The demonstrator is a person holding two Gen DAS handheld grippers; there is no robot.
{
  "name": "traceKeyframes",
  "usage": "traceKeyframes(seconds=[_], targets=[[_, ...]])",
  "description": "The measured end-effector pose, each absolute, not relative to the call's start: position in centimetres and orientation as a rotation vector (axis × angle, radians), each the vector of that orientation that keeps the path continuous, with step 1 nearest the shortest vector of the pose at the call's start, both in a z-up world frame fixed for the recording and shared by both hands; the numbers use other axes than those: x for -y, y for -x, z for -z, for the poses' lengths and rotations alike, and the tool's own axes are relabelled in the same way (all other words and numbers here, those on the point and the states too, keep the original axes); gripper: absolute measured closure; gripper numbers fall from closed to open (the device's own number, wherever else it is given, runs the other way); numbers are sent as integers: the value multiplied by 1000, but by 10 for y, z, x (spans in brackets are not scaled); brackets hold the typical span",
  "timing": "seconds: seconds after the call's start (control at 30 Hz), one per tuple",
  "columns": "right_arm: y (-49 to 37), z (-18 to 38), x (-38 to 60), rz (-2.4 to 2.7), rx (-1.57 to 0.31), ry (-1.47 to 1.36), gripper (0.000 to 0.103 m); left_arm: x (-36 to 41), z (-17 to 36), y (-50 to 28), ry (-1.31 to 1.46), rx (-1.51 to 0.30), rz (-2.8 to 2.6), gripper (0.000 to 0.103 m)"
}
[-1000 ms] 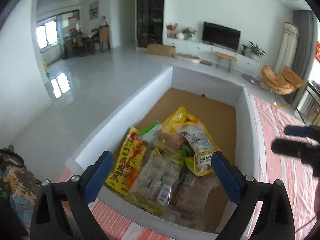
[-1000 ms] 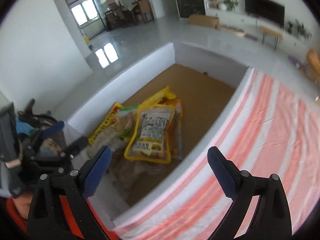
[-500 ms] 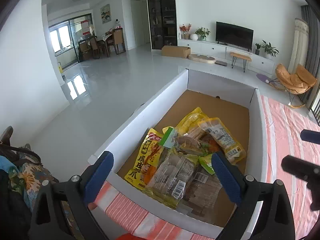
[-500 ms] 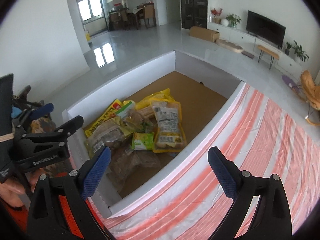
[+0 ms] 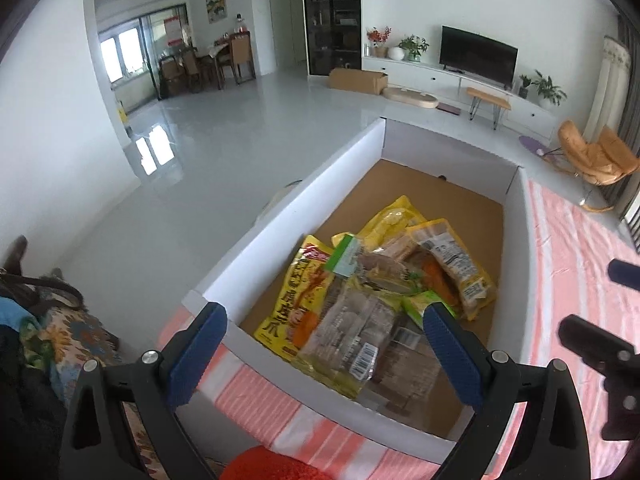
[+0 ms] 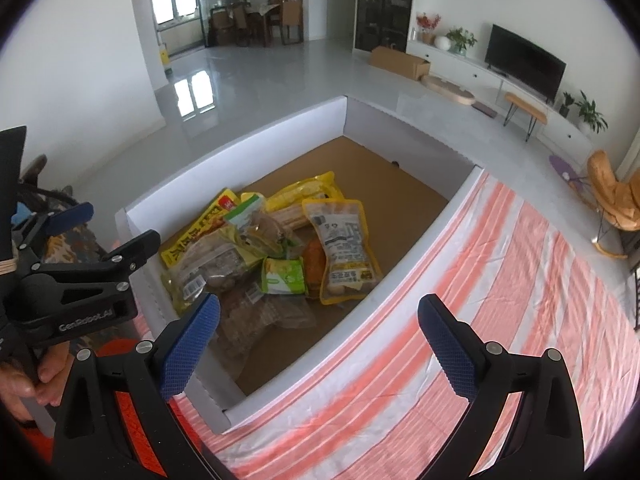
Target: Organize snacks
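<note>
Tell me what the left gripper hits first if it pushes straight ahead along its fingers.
Most likely the clear snack packet at the near end of the white box; the open left gripper points down at it, though depth is uncertain.

Right wrist view: white lettering "GenRobot.AI" on the black body of the left gripper (image 6: 108,236), readable.

Yellow snack bag (image 5: 298,304) at the near left of the white box (image 5: 280,216): large Chinese characters in brown-orange running down the front, and a red brand badge at the top; too blurred to read.

Clear snack pack (image 5: 352,340): white barcode sticker, digits not legible.

Yellow-edged pouch (image 6: 342,248): white label panel with dense small print and a barcode, not readable.

Small green packet (image 6: 283,277): print too small to read.
</note>
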State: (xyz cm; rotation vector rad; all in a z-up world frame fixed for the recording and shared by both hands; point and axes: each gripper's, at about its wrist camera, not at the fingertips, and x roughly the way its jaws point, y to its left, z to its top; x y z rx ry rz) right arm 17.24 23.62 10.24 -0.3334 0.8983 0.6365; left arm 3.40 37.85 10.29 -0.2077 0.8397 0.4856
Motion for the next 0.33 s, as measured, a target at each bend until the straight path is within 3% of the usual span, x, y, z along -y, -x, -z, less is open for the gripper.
traceKeyframes(seconds=[0.33], targets=[[-181, -95, -245, -636, -926, 315, 2, -383, -107, -27, 252, -787, -447, 0]])
